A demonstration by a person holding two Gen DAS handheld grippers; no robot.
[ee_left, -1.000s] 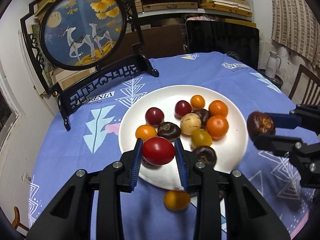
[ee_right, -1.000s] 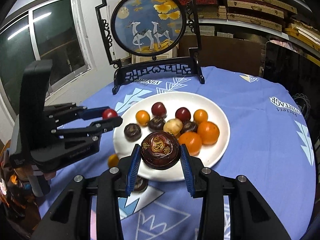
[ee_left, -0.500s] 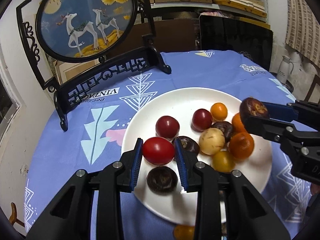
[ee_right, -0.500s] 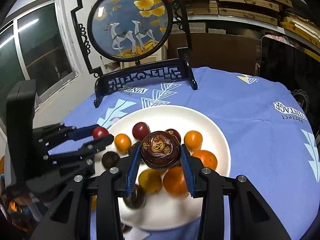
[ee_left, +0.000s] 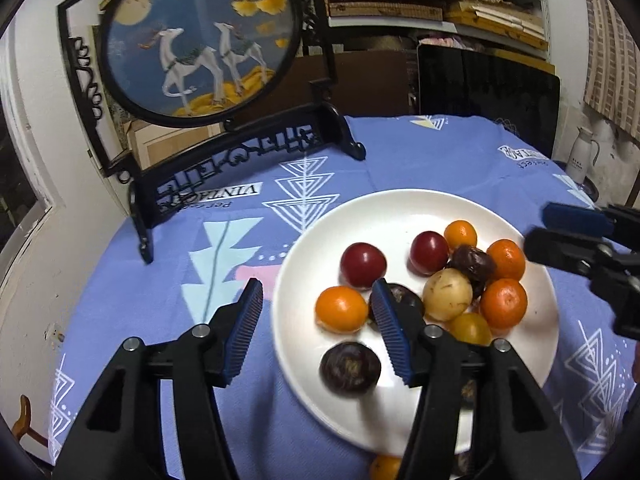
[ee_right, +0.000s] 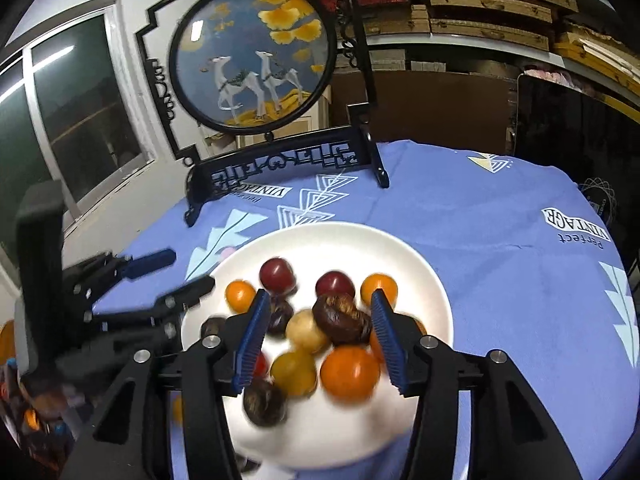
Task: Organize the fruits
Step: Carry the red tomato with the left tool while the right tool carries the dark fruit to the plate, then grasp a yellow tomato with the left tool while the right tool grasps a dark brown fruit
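Observation:
A white plate [ee_left: 384,208] on the blue tablecloth holds several fruits: red ones [ee_left: 363,265], orange ones [ee_left: 341,309], dark brown ones [ee_left: 350,367] and a pale yellow one [ee_left: 447,293]. My left gripper [ee_left: 316,330] is open and empty over the plate's left rim. My right gripper [ee_right: 318,334] is open above the pile; a dark brown fruit [ee_right: 340,320] lies loose between its fingers on top of the other fruits. The right gripper also shows in the left wrist view [ee_left: 560,232]. The left gripper shows in the right wrist view [ee_right: 168,276].
A round deer picture in a black stand [ee_left: 200,40] is at the back of the table. An orange fruit [ee_left: 386,468] lies on the cloth near the plate's front edge. Shelves and a dark screen [ee_left: 480,88] are behind the table.
Both grippers opened. The left let go of the red fruit and the right let go of the dark brown fruit, which now rests on the pile in the plate.

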